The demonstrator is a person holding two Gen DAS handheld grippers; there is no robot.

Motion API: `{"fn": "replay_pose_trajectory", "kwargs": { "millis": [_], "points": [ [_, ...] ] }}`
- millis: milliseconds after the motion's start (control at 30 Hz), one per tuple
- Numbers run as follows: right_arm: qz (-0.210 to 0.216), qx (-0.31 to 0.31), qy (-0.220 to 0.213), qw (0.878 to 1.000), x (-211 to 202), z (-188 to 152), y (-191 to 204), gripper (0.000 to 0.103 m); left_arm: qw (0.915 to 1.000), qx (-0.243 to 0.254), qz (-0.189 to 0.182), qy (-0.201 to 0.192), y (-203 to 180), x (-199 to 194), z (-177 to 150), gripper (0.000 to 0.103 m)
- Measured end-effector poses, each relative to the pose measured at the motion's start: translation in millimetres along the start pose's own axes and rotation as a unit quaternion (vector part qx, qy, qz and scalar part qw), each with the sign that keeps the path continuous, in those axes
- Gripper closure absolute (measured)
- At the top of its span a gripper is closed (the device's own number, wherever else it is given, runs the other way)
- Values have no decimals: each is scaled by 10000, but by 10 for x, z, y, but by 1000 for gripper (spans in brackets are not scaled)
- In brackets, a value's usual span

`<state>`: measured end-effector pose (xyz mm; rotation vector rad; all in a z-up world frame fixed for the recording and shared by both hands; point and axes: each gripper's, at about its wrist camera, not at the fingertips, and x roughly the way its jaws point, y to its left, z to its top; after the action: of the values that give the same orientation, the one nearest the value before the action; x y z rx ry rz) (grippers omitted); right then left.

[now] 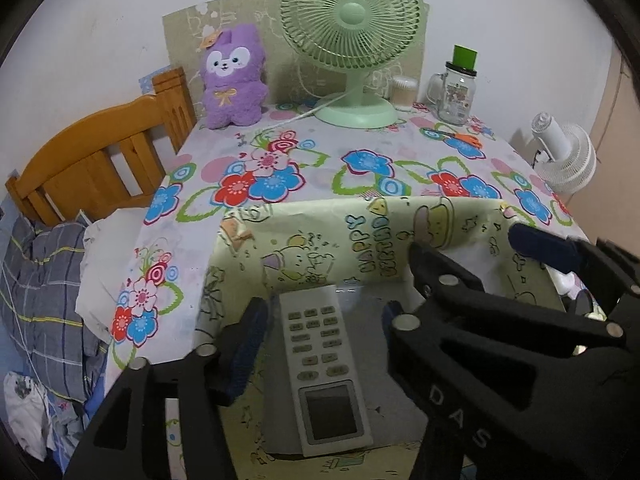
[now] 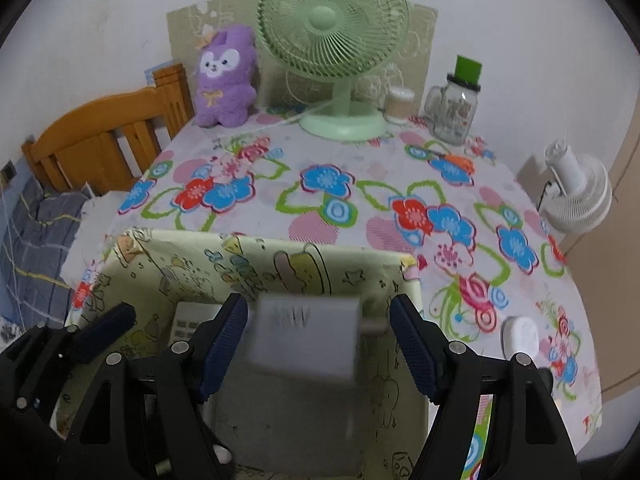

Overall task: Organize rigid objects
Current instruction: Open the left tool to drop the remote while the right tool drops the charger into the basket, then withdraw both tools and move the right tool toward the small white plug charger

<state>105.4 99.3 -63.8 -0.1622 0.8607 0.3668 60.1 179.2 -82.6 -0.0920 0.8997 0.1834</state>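
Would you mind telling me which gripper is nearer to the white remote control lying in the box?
Left. The left gripper straddles the remote control, fingers open on either side. The right gripper is beside it, further right over the box, around a blurred white object.

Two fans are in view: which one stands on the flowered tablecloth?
The green fan, standing on its round base at the table's far edge beside the purple plush. The white fan sits off the table's right side.

"HAPPY BIRTHDAY" runs along the inner wall of the paper-lined box point(image 1: 376, 236), printed among cartoon figures. The letters "D A S" stand on the right gripper point(image 1: 460, 412) arm. The jar's label is too small to read.
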Motion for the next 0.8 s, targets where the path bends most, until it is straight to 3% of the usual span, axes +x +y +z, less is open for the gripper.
{"fn": "replay_pose_trajectory", "kwargs": {
  "millis": [67,267,800],
  "points": [
    [-45,-29,-65,10000,-37,18,-13,22,10000,-22,-84,-3,-10,-15,12,26],
    [-247,-92,-212,9994,-156,7,-59,8,9999,54,-71,-92,-86,-88,25,13],
    [-348,-53,-300,9989,-442,-75,-241,7,9993,236,-160,-228,-297,-313,-11,4]
  ]
}}
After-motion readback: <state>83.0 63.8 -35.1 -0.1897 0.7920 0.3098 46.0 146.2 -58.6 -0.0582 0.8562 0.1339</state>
